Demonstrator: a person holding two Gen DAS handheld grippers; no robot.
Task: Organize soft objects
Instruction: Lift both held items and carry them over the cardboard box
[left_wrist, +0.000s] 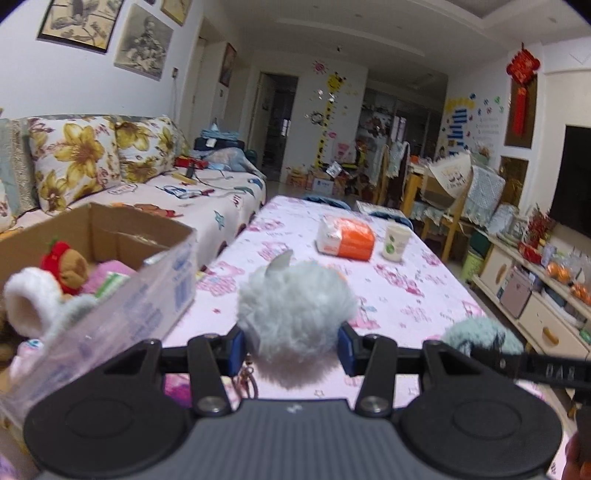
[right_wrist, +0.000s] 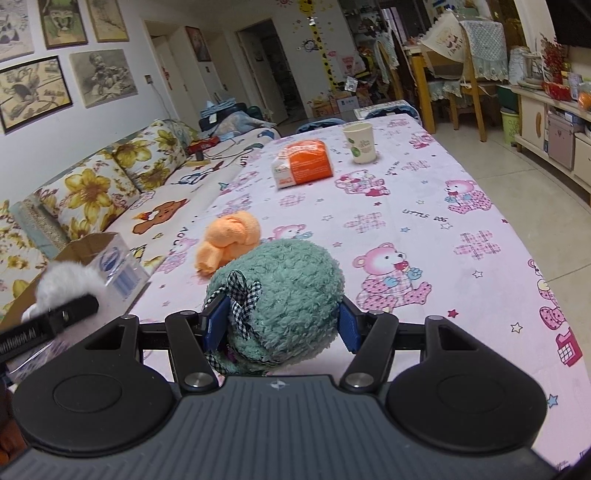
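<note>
my left gripper pinches the pale fluffy toy; cardboard box sits to its left, nearer than my right gripper, clamping the green plush

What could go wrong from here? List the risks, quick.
1. The left gripper pinches only fluff of the grey pompom; it may slip out before reaching the cardboard box.
2. The box looks crowded with toys, so more could spill over its edge.
3. The right gripper, shut on the green plush, is close beside the left; they might bump.
</note>
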